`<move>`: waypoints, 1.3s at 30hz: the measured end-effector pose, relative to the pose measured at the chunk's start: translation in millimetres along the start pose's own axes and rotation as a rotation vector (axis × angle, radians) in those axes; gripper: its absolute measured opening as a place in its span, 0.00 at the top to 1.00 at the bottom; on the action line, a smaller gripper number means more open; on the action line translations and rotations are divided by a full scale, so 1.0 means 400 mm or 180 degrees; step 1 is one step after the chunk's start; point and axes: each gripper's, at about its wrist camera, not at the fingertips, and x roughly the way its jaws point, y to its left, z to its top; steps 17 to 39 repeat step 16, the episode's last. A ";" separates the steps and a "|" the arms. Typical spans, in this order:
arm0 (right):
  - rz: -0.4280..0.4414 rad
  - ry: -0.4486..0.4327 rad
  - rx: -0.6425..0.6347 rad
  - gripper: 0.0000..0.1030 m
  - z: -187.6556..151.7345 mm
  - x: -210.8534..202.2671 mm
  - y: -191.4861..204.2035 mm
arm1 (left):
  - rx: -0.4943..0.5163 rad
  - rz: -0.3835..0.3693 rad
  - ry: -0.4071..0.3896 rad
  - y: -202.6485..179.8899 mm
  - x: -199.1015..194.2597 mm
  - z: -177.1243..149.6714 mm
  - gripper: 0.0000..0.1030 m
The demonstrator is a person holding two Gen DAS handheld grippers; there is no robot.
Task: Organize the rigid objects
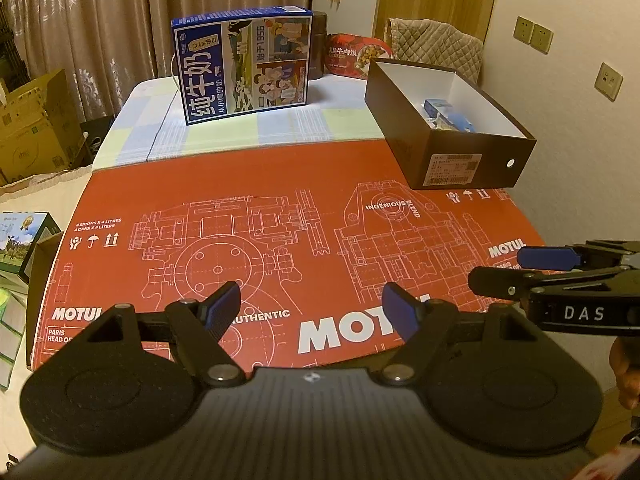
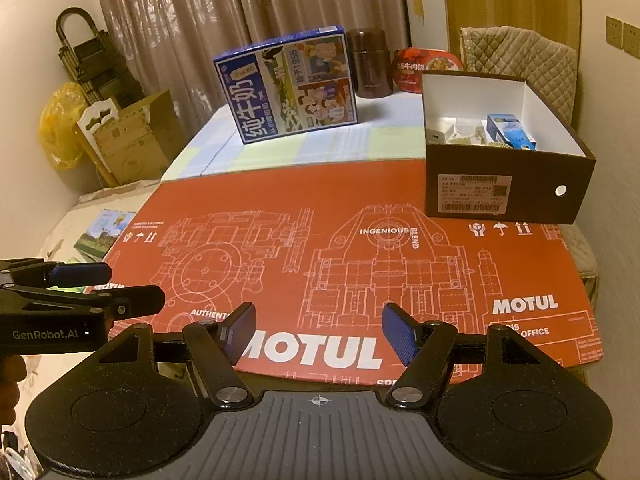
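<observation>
L gripper [image 1: 312, 308] empty | R gripper [image 2: 318, 330] empty | shoebox [image 2: 504, 184] far R

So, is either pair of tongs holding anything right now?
No. The left tongs and right tongs are both open and empty above the red cardboard.

a flat printed cardboard sheet [image 2: 340, 264] covers the near part of the worktop [image 2: 280, 148]. the open shoebox [image 2: 504, 184] sits on the sheet's far right corner, with a small carton [image 2: 508, 130] and other small items inside it. behind the sheet's far edge, left of the shoebox, the milk carton box [image 2: 288, 84] stands upright on the worktop. a jar [image 2: 370, 64] stands just behind and right of the milk carton box, and a food bowl [image 2: 424, 66] lies right of the jar, behind the shoebox. a padded chair back [image 2: 520, 64] rises behind the shoebox.
</observation>
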 end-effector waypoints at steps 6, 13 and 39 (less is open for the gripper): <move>0.0000 0.0019 0.0007 0.35 0.000 0.006 -0.001 | -0.0002 -0.0010 0.0017 0.002 0.007 -0.001 0.27; -0.0001 0.0051 0.0021 0.35 0.005 0.017 -0.008 | 0.0016 -0.0023 0.0031 -0.002 0.021 0.003 0.27; -0.0008 0.0061 0.0027 0.35 0.010 0.021 -0.012 | -0.0002 -0.0043 0.0076 -0.002 0.033 0.008 0.27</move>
